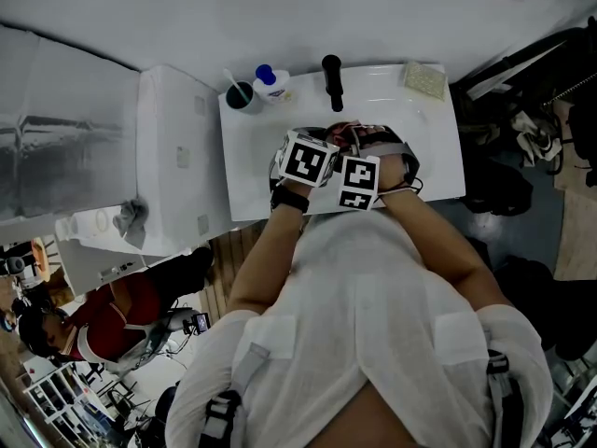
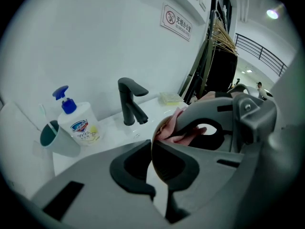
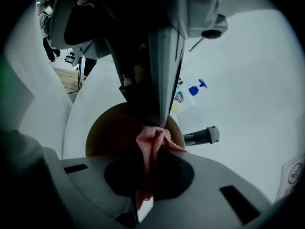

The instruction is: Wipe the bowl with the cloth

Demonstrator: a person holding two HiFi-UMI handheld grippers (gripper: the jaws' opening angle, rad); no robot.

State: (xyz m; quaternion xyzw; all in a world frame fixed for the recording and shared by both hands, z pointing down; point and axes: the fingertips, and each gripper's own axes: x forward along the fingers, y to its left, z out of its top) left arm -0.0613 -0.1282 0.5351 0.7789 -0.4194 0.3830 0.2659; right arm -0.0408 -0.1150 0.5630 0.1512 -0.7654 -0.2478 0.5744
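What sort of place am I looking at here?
Probably a washroom corner in an office: a white washbasin with a black tap, a soap pump bottle and a no-smoking wall sign.

The bowl (image 3: 102,128) is brown. The cloth (image 3: 153,144) is pink with a fine dotted weave. The left gripper (image 2: 153,162) and the right gripper (image 3: 150,162) are grey with black pads. Each cube (image 1: 308,160) is white with black square marks. The sink top (image 1: 256,189) is white. By its back edge, the tap (image 2: 131,105) is black. The soap bottle (image 2: 80,125) is white with a blue pump, and the cup (image 2: 53,138) is dark blue-green. The sponge (image 1: 424,80) in the back right corner is pale yellow.
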